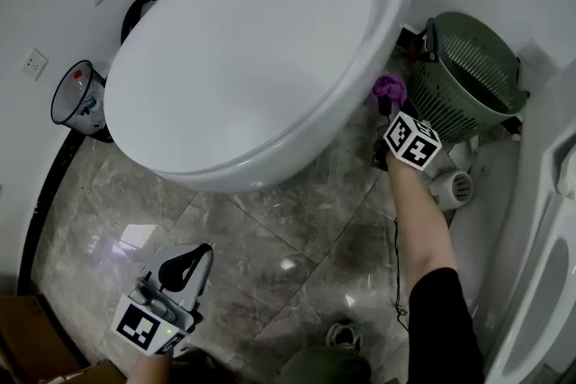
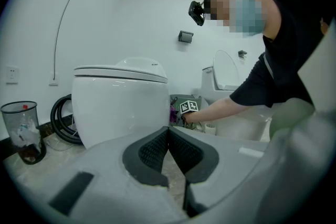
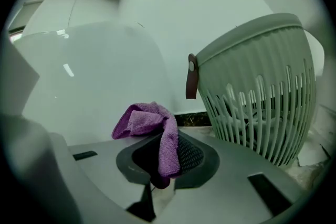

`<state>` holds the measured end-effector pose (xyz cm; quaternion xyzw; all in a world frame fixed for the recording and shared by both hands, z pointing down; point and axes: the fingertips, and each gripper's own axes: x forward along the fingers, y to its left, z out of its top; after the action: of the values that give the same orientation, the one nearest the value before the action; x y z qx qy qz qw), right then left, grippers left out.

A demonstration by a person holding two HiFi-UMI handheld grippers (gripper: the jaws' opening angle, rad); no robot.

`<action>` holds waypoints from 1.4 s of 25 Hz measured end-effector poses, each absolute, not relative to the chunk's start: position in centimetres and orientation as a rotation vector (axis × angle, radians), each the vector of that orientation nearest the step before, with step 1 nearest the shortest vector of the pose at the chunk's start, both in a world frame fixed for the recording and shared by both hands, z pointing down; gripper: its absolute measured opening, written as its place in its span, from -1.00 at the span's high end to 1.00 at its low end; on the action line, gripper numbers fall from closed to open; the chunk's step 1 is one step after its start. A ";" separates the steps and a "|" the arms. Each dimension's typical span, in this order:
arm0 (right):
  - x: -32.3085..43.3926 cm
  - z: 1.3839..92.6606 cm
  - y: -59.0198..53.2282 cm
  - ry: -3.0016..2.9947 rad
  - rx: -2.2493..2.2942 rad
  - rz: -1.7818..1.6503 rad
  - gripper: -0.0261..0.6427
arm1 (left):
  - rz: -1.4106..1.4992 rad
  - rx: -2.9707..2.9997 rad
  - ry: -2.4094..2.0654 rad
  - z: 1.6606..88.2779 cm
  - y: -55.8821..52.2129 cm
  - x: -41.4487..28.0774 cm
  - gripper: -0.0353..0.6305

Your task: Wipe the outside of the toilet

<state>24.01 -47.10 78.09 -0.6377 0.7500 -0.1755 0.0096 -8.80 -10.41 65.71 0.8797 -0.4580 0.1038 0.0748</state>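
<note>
The right tool (image 3: 167,160) is clamped on the cloth (image 3: 149,120) at the toilet's (image 1: 252,58) side, right of centre, near the basket (image 1: 477,76). The left tool (image 2: 169,149), lower left, is closed on nothing. Risk: the loosely bunched cloth may slip out, and the narrow gap could snag the tool on the basket.

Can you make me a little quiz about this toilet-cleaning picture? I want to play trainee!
1. Which holds the purple cloth beside the toilet: the left gripper or the right gripper?
2. True or false: the toilet's lid is up.
3. What stands close to the right gripper? A) a green slatted basket B) a blue stool C) a yellow mop

Key
1. The right gripper. The left gripper's jaws are together with nothing between them.
2. False: the lid is down.
3. A
</note>
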 end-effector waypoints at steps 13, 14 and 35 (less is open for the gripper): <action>24.3 75.9 -45.3 2.329 -1.960 -0.480 0.78 | 0.335 2.655 -1.349 66.1 -10.6 -8.3 0.88; 24.0 75.5 -44.3 2.350 -1.930 -0.453 0.78 | 0.343 2.665 -1.341 66.1 -10.6 -8.2 0.88; 6.4 66.0 -17.5 2.624 -1.423 -0.285 0.78 | 0.186 2.770 -1.540 63.7 -11.4 -18.3 0.88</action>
<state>6.39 -17.52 65.97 -0.4733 0.8729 -0.0948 0.0714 -18.28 -11.40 63.67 0.8725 -0.4849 0.0584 -0.0164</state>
